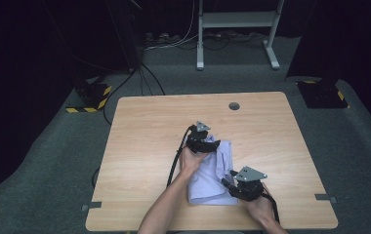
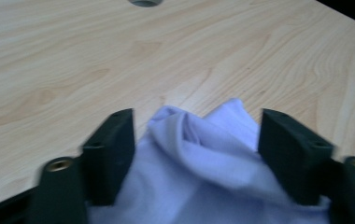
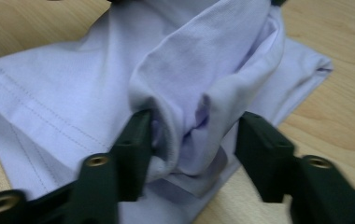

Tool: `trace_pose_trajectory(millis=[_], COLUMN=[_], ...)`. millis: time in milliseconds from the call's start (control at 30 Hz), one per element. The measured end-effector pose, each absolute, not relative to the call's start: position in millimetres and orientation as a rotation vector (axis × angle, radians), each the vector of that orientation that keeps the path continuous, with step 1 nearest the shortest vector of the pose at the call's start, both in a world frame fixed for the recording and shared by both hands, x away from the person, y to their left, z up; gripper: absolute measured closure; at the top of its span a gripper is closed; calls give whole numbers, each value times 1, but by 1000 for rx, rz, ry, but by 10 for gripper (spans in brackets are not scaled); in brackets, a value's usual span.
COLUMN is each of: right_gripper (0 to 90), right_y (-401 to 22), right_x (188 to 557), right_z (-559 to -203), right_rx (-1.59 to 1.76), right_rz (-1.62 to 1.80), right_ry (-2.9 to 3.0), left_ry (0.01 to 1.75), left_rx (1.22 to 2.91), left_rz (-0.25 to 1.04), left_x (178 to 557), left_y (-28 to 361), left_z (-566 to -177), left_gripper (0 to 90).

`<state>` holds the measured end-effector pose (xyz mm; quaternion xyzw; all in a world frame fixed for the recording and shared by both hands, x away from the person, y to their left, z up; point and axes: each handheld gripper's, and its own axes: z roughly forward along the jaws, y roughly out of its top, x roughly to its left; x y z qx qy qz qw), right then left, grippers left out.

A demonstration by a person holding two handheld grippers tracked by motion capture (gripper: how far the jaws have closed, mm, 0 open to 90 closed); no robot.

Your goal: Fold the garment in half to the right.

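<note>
A pale lilac garment (image 1: 217, 176) lies folded and bunched on the wooden table (image 1: 144, 126), right of centre toward the front edge. At its far end my left gripper (image 1: 212, 146) stands open. In the left gripper view a raised ridge of the garment (image 2: 199, 154) lies between the spread jaws of the left gripper (image 2: 196, 135), which do not press on it. My right gripper (image 1: 228, 181) is at the garment's near right corner. There a thick fold of the garment (image 3: 96, 70) stands between the parted jaws of the right gripper (image 3: 194, 135). The fold leans on one jaw and sits clear of the other.
A round cable hole (image 1: 234, 106) sits near the table's far edge. Bare wood spreads left of and beyond the garment. On the grey floor behind stand a white desk frame (image 1: 237, 19) and two yellow-and-black striped bases (image 1: 93, 95) (image 1: 322, 92).
</note>
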<state>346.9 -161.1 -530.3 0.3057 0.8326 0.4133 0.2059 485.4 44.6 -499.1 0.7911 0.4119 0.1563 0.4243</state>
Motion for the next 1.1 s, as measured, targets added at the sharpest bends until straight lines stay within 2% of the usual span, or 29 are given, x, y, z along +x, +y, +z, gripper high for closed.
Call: trace_pose_trajectory(millis=[133, 300, 533, 833, 1100], right_gripper=[232, 153, 143, 144, 141], right_y=[-170, -174, -161, -134, -114], right_x=[350, 353, 358, 362, 385], right_z=[-520, -503, -484, -486, -519], right_rx=[877, 881, 831, 808, 890], right_rz=[1183, 1238, 1297, 1267, 1024], right_ry=[2276, 2202, 2181, 2228, 2315], left_ry=[1058, 1133, 1194, 1230, 1231], left_rx=[1954, 1911, 1869, 1928, 1977], left_rz=[435, 479, 490, 518, 529], left_x=[478, 466, 449, 433, 427], left_y=[56, 77, 98, 95, 88], left_z=[-489, -486, -492, -512, -527], left_gripper=[165, 108, 85, 71, 63])
